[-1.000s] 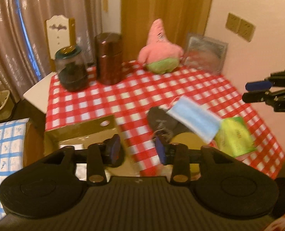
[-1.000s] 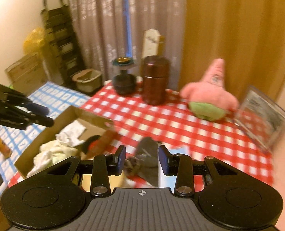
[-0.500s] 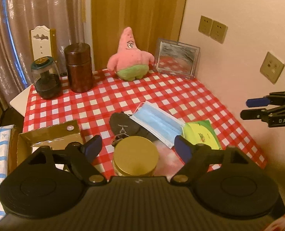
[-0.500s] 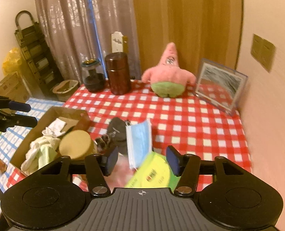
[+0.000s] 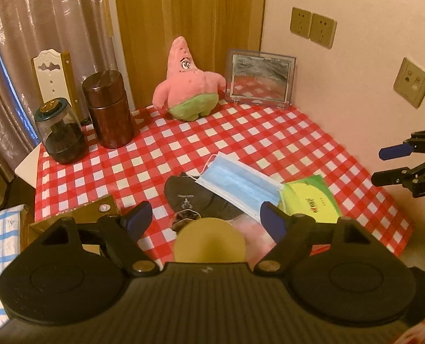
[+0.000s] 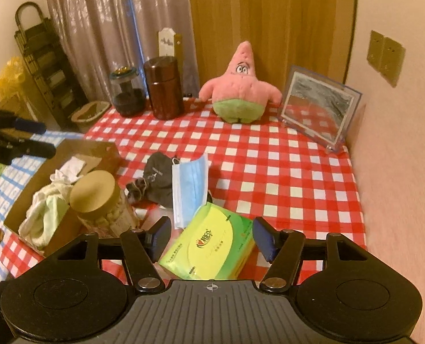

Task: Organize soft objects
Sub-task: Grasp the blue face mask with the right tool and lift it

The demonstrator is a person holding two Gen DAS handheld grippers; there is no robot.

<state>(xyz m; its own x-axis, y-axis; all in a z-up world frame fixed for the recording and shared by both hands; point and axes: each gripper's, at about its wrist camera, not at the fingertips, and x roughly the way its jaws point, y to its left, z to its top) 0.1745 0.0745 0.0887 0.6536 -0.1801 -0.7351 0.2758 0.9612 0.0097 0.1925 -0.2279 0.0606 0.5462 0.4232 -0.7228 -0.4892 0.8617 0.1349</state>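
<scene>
- While both tools hang over the near edge of the table [image 6: 298, 154], neither grips anything: the left tool [image 5: 205, 219] stands wide apart above a gold-lidded jar [image 5: 209, 243], and the right tool [image 6: 209, 236] is opening, its pads either side of a green tissue pack [image 6: 212, 243] without pressing it.
- Beside the jar, a cardboard box [image 6: 94, 149] already holds pale cloths [image 6: 44, 209], so I judge the sorting begun.
- Left out on the table are a blue face mask [image 6: 190, 186], lying partly over a dark sock [image 6: 155, 172], with the tissue pack just in front.
- Further back, a pink plush star [image 6: 239, 89] sits upright near the far edge, between a brown canister [image 6: 163, 89] and a picture frame [image 6: 317, 106]; it likely needs collecting too.
- Writing: the tissue pack bears a red logo too small to read; the right tool's body, seen from the left, shows "DAS"; the sock has a faint pale emblem, illegible.
</scene>
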